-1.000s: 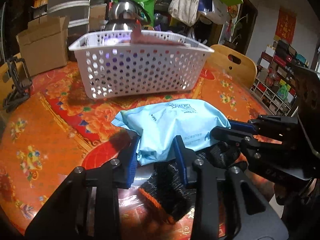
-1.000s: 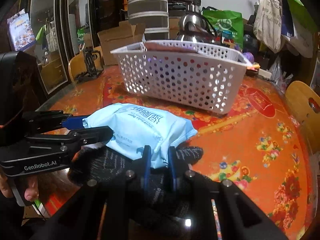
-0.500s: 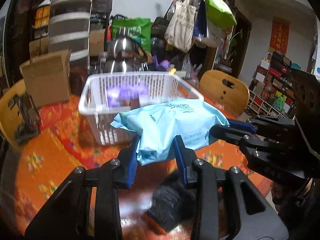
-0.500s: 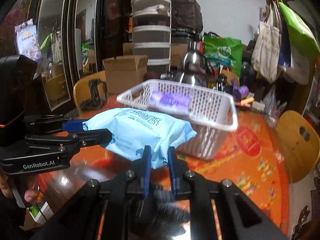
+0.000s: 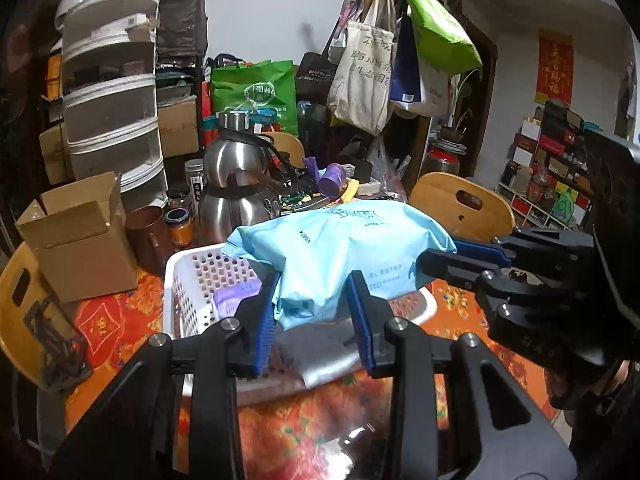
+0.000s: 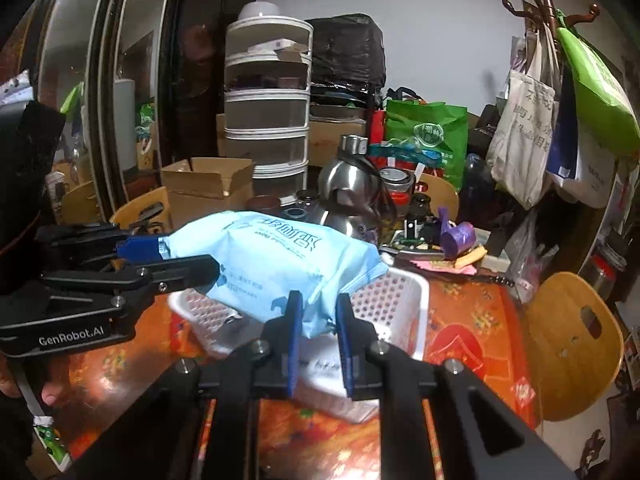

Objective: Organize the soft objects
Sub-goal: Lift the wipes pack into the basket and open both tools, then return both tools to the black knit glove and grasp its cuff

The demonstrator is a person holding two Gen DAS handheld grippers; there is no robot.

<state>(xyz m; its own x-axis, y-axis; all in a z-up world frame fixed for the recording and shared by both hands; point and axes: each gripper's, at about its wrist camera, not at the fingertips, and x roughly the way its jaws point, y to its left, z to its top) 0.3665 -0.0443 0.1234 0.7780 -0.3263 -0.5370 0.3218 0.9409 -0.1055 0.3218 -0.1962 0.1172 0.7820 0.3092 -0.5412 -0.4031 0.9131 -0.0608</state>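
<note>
Closest to me, my left gripper [image 5: 314,308] has its blue pads clamped on the near end of the light blue wipes pack [image 5: 344,252], squeezing the soft plastic in from both sides. My right gripper [image 6: 316,320] is pinching the other end of the same pack, jaws closed tight on a bunched corner. From the left wrist view the right gripper comes in from the right side with its fingers closed on the pack's edge, and from the right wrist view the left gripper shows up on the left, gripping the far end.

So the pack is up in the air, held between both grippers, hanging right above the white perforated basket [image 5: 180,280]. It isn't touching the basket as far as I can tell. Inside the basket there's a purple packet [image 5: 236,296] against the left wall, plus something flat and grey under the pack that's too blurry to call.

The basket sits on the orange and red floral tablecloth [image 5: 300,432]. Behind it are a steel kettle [image 5: 240,196], a brown cup [image 5: 146,232] and an open cardboard box [image 5: 80,236]. Further back stands a stack of white drawer bins [image 5: 112,104], a green shopping bag [image 5: 254,92], and tote bags on a coat rack [image 5: 364,76]. A wooden chair [image 6: 572,344] sits at the table's right.
</note>
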